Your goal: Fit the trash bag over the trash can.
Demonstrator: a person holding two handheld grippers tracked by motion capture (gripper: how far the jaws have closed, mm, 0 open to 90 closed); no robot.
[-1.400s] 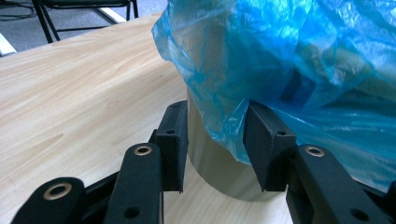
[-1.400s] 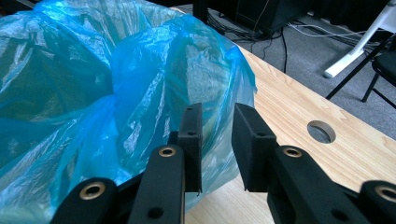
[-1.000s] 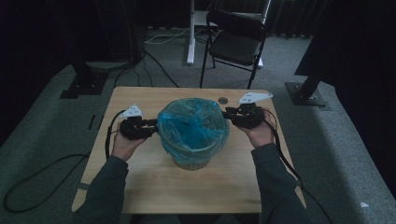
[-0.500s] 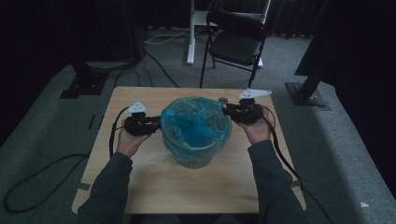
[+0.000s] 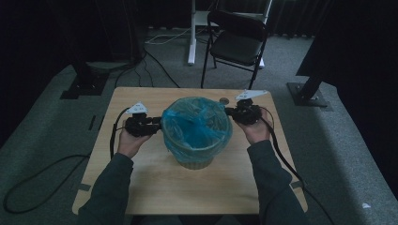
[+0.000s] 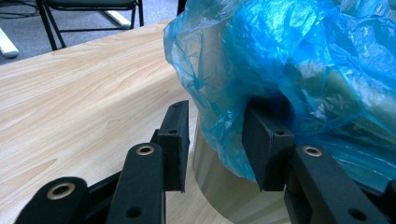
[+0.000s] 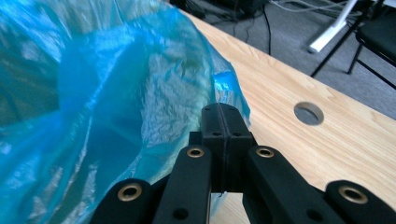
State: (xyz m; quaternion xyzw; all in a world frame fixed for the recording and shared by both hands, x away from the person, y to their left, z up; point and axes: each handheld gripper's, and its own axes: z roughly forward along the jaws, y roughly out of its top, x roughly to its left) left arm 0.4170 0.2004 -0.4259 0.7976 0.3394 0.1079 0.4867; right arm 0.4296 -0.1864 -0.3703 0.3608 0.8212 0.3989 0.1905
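A pale round bin [image 5: 193, 159] lined with a blue plastic bag [image 5: 197, 124] stands at the table's middle. My left gripper [image 5: 157, 125] is at the bin's left rim. In the left gripper view it [image 6: 219, 135] is open, and the bag's hanging edge [image 6: 224, 107] drapes between the jaws and over the right one. My right gripper [image 5: 230, 111] is at the bin's right rim. In the right gripper view its jaws [image 7: 223, 122] are pressed together, with the bag's edge [image 7: 226, 84] rising from their tips.
The wooden table [image 5: 141, 187] has a round hole [image 7: 308, 113] near its far right edge. A black folding chair [image 5: 237, 42] stands on the grey carpet beyond it. Cables trail off both sides of the table.
The left gripper has edged slightly closer to the bin's rim. The right gripper and the bin have barely moved.
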